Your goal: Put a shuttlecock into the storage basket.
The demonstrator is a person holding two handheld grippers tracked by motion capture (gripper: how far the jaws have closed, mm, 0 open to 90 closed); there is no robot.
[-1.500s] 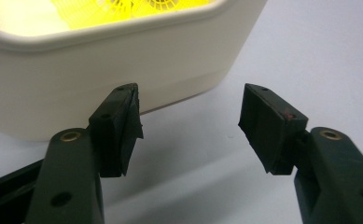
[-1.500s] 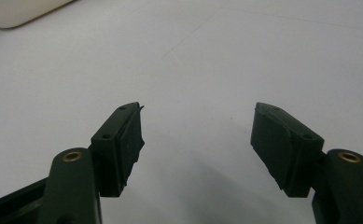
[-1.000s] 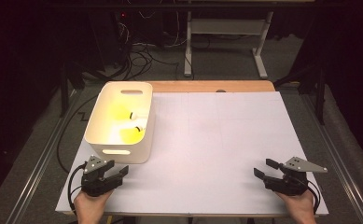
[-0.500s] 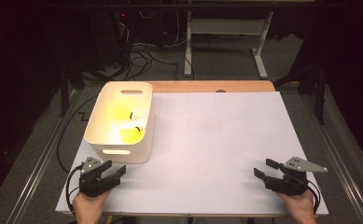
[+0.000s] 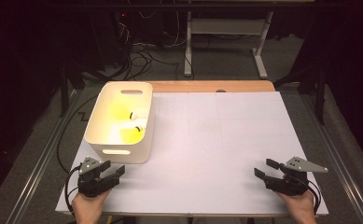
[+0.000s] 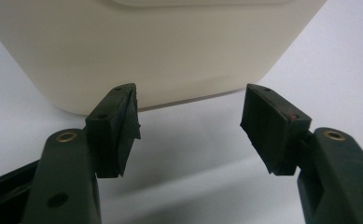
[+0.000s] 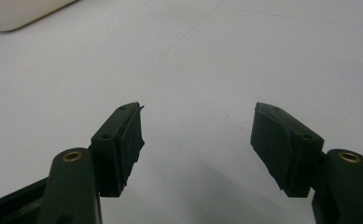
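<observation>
Nearest the table's front edge we find both hands resting on the white table surface (image 5: pixel 216 140); the left gripper (image 5: pixel 105 175) sits at the near left corner, the right gripper (image 5: pixel 267 170) at the near right, well apart from each other. We judge this a parked, ready posture; each tool lies low and roughly level, held from behind by a hand (image 5: pixel 87 207) whose forearm enters from the bottom. The left gripper's jaws stand wide apart with nothing between them; they point at the near wall of the white bin (image 6: pixel 170 46), just beside it but not touching. The right gripper's jaws likewise gape wide and hold nothing; they face inward across bare tabletop. Farther back, on the left side of the table, the bin stands upright with its cut-out handles fore and aft; inside lie two yellow objects (image 5: pixel 131 135) with dark tips, whose exact kind we cannot tell. We judge the left tool placed for the bin, being nearest.
</observation>
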